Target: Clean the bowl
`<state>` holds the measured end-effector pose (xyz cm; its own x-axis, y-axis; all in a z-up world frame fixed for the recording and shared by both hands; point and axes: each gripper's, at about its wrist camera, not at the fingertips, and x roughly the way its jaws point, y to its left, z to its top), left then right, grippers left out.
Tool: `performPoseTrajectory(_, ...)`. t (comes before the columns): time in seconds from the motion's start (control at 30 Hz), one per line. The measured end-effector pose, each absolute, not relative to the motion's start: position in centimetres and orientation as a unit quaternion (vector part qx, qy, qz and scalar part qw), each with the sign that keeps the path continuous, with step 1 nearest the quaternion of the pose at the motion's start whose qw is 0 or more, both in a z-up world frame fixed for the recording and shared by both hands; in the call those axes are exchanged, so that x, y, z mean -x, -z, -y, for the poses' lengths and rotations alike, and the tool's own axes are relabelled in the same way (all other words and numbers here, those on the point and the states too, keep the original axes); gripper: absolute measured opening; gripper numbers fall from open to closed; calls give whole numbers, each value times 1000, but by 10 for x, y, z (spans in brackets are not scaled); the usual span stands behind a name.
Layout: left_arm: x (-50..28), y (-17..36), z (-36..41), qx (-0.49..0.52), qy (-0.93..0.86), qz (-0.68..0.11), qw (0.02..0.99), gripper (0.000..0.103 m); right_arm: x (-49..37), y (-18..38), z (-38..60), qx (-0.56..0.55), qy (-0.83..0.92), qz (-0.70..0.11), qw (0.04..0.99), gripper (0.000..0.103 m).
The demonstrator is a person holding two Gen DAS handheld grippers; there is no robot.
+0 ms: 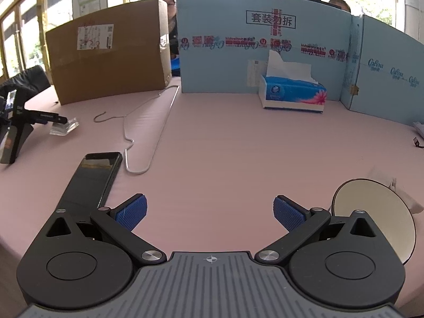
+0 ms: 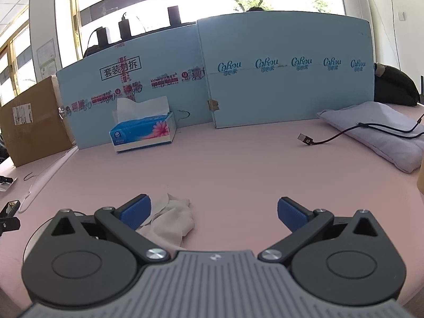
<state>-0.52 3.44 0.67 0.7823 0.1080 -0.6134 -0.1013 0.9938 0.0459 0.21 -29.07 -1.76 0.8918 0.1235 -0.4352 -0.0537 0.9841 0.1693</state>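
A cream bowl (image 1: pixel 371 204) with a dark rim sits on the pink table at the lower right of the left wrist view, partly hidden behind my left gripper's right arm. My left gripper (image 1: pixel 210 213) is open and holds nothing; the bowl lies to its right. In the right wrist view a crumpled pale tissue (image 2: pixel 172 220) lies on the table just right of the left fingertip (image 2: pixel 136 209). My right gripper (image 2: pixel 214 213) is open and holds nothing. Only a sliver of the bowl's rim (image 2: pixel 34 233) shows behind its left arm.
A blue tissue box (image 1: pixel 292 92) (image 2: pixel 144 131) stands by the blue cardboard screen (image 1: pixel 265 47). A brown carton (image 1: pixel 108 58), a wire hanger (image 1: pixel 148 122) and a black phone (image 1: pixel 92 177) lie to the left. A folded pale cloth (image 2: pixel 379 132) with a USB cable (image 2: pixel 307 140) lies at right.
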Motion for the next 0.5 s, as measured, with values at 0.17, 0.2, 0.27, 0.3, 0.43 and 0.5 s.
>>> performPoseTrajectory(0.17,4,-6,-34,-5,-52,-327,944,103,-3,17,291,-75,-45,-228,970,103)
performPoseTrajectory(0.2,5,-7,-34,-5,-52,-327,944,103,-3,17,291,-74,-45,-228,970,103)
performPoseTrajectory(0.27,5,-7,-34,-6,-52,-327,944,103,-3,18,291,-74,-46,-228,970,103)
performPoseTrajectory(0.3,5,-7,-34,-7,-52,-327,944,103,-3,18,291,-74,-46,-228,970,103)
performPoseTrajectory(0.43,5,-7,-32,-10,-51,-327,944,103,-4,17,292,-74,-46,-228,970,103)
performPoseTrajectory(0.5,5,-6,-32,-11,-50,-327,943,103,-5,17,292,-75,-46,-228,970,103)
